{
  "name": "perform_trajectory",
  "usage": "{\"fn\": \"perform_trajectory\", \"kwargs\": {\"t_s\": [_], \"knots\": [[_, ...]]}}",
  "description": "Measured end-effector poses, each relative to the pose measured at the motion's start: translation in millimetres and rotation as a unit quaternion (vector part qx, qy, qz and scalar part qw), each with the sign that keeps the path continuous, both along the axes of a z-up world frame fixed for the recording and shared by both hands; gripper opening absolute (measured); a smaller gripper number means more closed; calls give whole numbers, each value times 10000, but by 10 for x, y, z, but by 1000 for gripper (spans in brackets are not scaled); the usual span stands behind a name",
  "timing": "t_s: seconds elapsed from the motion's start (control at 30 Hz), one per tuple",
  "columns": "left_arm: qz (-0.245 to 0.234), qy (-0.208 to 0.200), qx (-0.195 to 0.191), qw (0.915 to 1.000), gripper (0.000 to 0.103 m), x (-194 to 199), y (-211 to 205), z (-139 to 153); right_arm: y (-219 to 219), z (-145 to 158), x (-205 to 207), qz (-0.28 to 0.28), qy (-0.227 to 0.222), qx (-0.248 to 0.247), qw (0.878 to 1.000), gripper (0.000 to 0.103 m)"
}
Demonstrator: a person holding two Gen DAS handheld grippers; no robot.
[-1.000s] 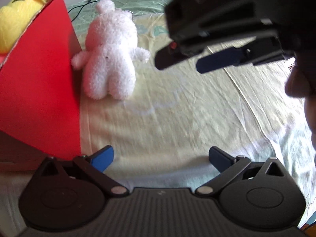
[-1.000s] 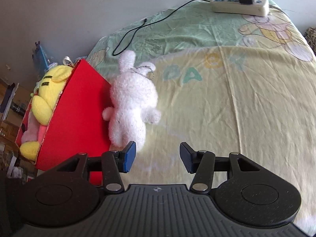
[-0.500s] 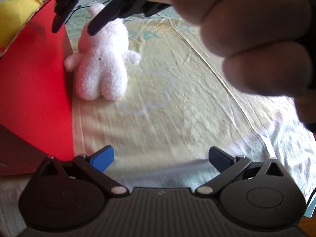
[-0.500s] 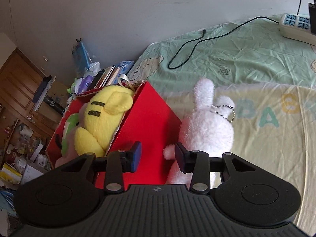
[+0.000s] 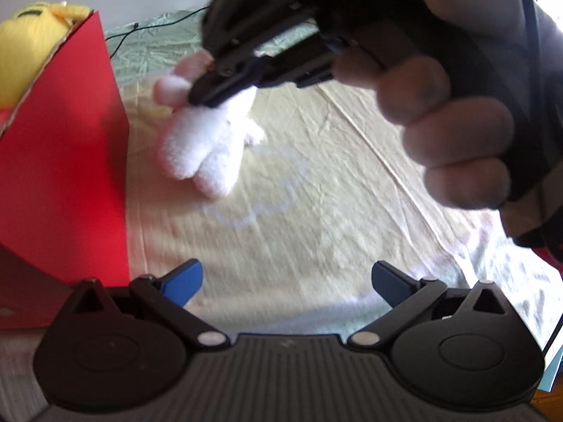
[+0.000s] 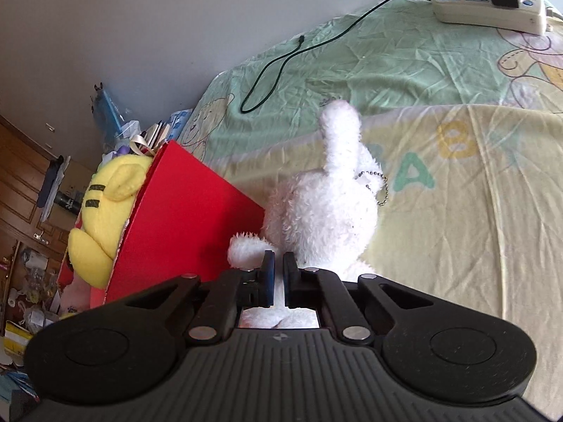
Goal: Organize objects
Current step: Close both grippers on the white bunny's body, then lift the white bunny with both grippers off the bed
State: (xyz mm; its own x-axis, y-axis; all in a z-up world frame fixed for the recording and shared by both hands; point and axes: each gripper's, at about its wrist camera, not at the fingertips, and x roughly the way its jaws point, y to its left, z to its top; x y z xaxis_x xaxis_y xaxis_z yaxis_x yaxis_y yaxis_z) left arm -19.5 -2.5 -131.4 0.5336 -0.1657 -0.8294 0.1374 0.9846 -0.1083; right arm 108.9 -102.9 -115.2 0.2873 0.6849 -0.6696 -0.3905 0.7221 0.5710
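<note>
Blue pads of the left gripper [image 5: 285, 280] stand wide apart over the bedsheet [image 5: 316, 211], holding nothing. Further out, the right gripper [image 6: 276, 277] has its 2 fingers pinched on the white rabbit [image 6: 323, 211], which rests on the sheet against the red box [image 6: 183, 218]. The fur hides the contact, so the grip looks shallow; lift slowly and clear the box rim. Beyond, a yellow toy [image 6: 105, 211] fills the box, its floor unseen.
</note>
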Motion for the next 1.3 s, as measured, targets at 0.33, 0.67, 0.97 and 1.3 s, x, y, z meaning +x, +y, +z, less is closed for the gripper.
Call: {"fn": "perform_trajectory", "kwargs": {"t_s": [0.33, 0.67, 0.97, 1.3], "knots": [[-289, -440, -236, 9983, 102, 104, -165, 179, -658, -158, 0, -702, 154, -329, 9969, 24], [267, -1139, 422, 9922, 102, 613, -13, 305, -875, 64, 25, -1056, -95, 414, 9935, 29], [-426, -926, -176, 9946, 99, 531, -251, 236, -885, 23, 59, -1045, -26, 328, 9940, 29], [-498, -764, -631, 9938, 100, 481, -157, 316, -1082, -68, 21, -1148, 194, 241, 9929, 35]]}}
